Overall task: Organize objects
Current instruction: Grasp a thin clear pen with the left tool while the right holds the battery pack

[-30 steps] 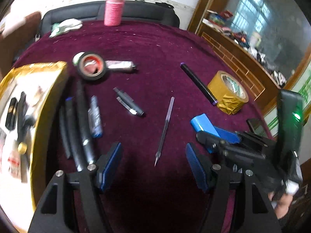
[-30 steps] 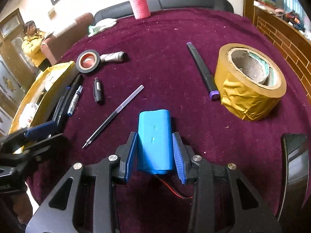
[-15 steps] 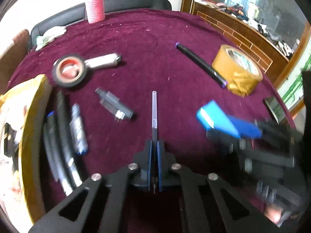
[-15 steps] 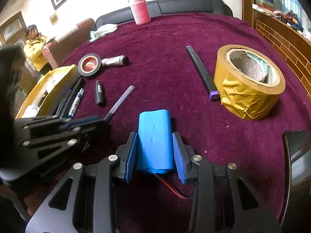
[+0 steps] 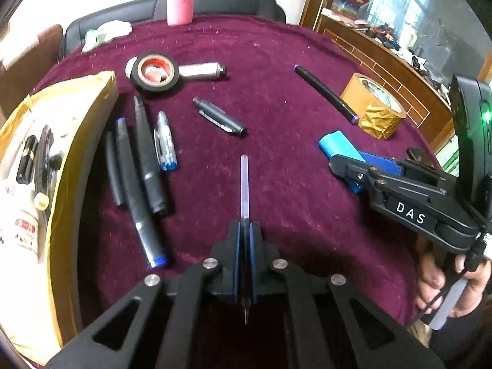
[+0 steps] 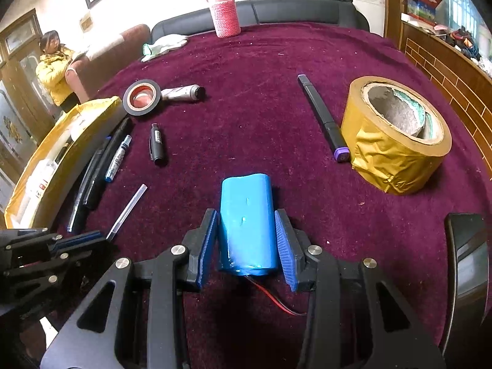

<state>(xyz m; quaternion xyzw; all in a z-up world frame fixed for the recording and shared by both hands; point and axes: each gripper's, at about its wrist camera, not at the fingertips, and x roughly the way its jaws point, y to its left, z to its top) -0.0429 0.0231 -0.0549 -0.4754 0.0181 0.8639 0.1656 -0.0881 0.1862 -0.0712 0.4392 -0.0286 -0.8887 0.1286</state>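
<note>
**Refill pinched on the left, blue pack freed on the right**

Only the left wrist view shows the left gripper (image 5: 244, 255) pressed together on the thin pen refill (image 5: 244, 184), its clear end jutting forward over the maroon worktop (image 5: 276, 61); the right wrist view alone shows the right gripper (image 6: 246, 240) with jaws opening, the blue battery pack (image 6: 246, 215) lying between its pads with small gaps either side, red and black wires trailing beneath; the gold box (image 5: 83, 160) at the left holds a small bottle and dark items, too blurred to name; its near end is cut off; pens (image 5: 144, 160) lie beside it.
</note>
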